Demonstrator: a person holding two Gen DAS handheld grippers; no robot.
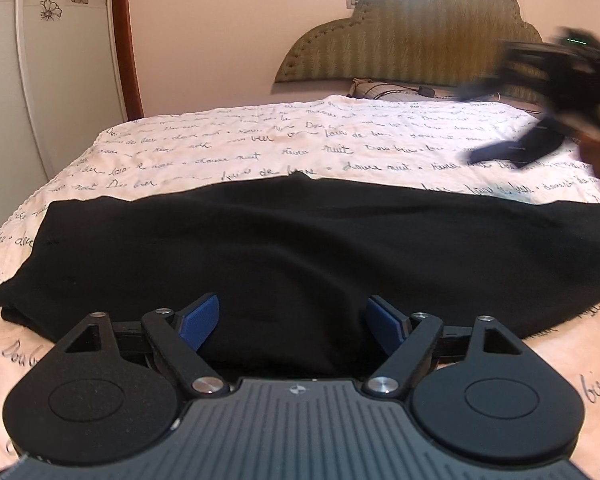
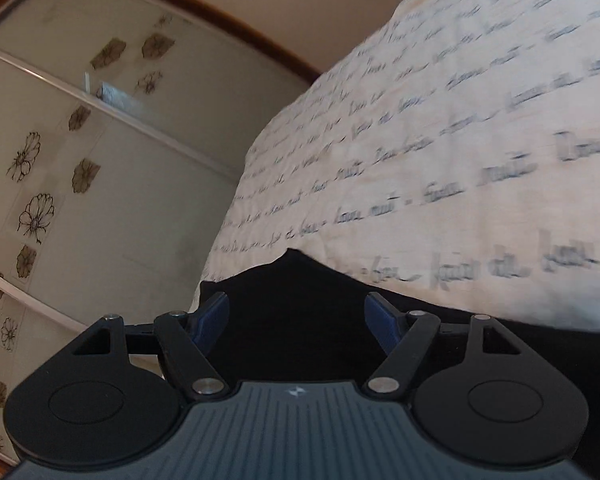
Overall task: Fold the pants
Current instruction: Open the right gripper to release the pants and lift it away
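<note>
The black pants [image 1: 300,248] lie folded in a wide band across the bed's near part; they also show in the right wrist view [image 2: 296,312]. My left gripper [image 1: 294,320] is open, low over the pants' near edge, with nothing between its blue pads [image 1: 202,320]. My right gripper [image 2: 296,320] is open and empty, tilted, above the pants. It shows blurred in the left wrist view [image 1: 556,92], raised at the right above the bed.
The bed has a white cover with script writing [image 1: 260,144] and a padded headboard [image 1: 412,40] with a pillow [image 1: 380,88] at the far end. A wardrobe with flower-print sliding doors [image 2: 80,160] stands left of the bed.
</note>
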